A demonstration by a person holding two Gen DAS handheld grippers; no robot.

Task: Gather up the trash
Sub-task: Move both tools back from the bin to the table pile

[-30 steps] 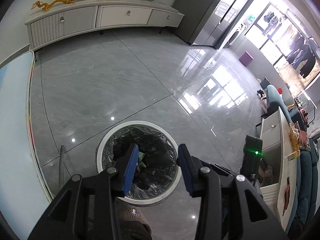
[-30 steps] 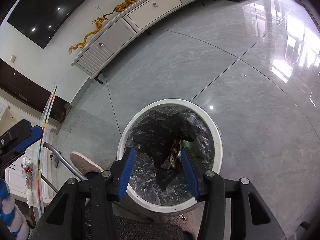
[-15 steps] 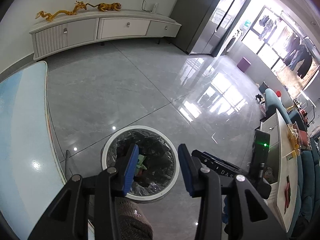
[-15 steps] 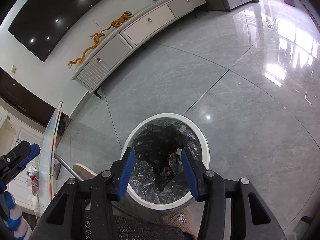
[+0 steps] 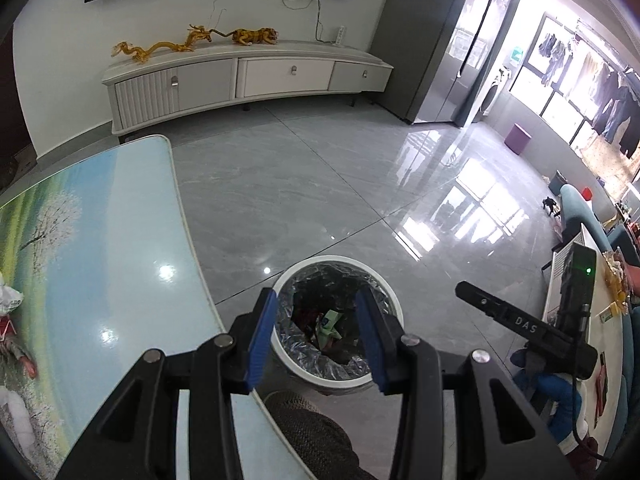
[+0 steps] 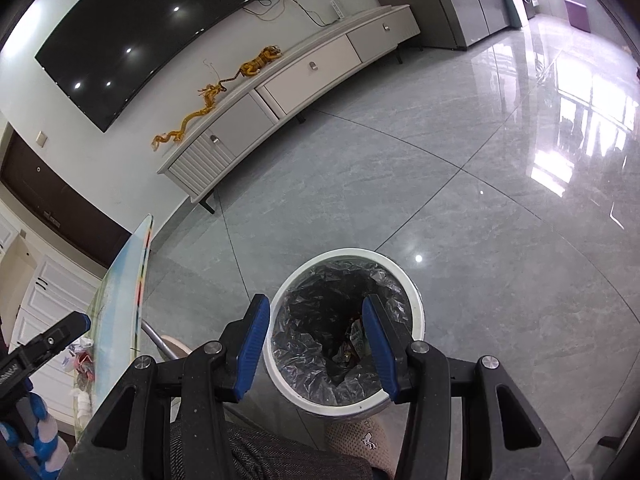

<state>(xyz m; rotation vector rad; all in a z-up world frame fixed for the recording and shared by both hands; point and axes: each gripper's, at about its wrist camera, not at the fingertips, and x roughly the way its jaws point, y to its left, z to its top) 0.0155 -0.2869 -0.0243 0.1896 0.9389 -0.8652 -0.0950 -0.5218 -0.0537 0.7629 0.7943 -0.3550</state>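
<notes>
Left wrist view: the left gripper [image 5: 316, 338] hangs above the white trash bin [image 5: 390, 300], its blue fingers [image 5: 262, 338] released and spread with nothing between them. The bin stands on the grey tiled floor [image 5: 280, 184], just right of the counter [image 5: 92, 256] with the painted landscape top. It is lined with a dark plastic bag [image 5: 292, 320]; inside lie a green wrapper [image 5: 330, 322] and some reddish scraps. At the counter's left edge sit crumpled white and red pieces of trash [image 5: 10, 312]. To the right, the right gripper [image 5: 520, 326] shows from the side. Far off, a white TV cabinet [image 5: 248, 74] carries golden dragon figures [image 5: 192, 42].

Right wrist view: the right gripper [image 6: 316, 342] also hangs over the trash bin [image 6: 416, 300], its blue fingers [image 6: 252, 346] apart and empty. Wrappers [image 6: 354, 340] lie at the bottom of the bag [image 6: 304, 348]. The counter [image 6: 120, 280] appears edge-on at the left, with crumpled trash [image 6: 82, 356] on it beside the left gripper [image 6: 44, 340]. A slippered foot [image 6: 356, 440] shows just near of the bin. A dark TV [image 6: 160, 28] hangs above the cabinet [image 6: 304, 76] on the far wall.
</notes>
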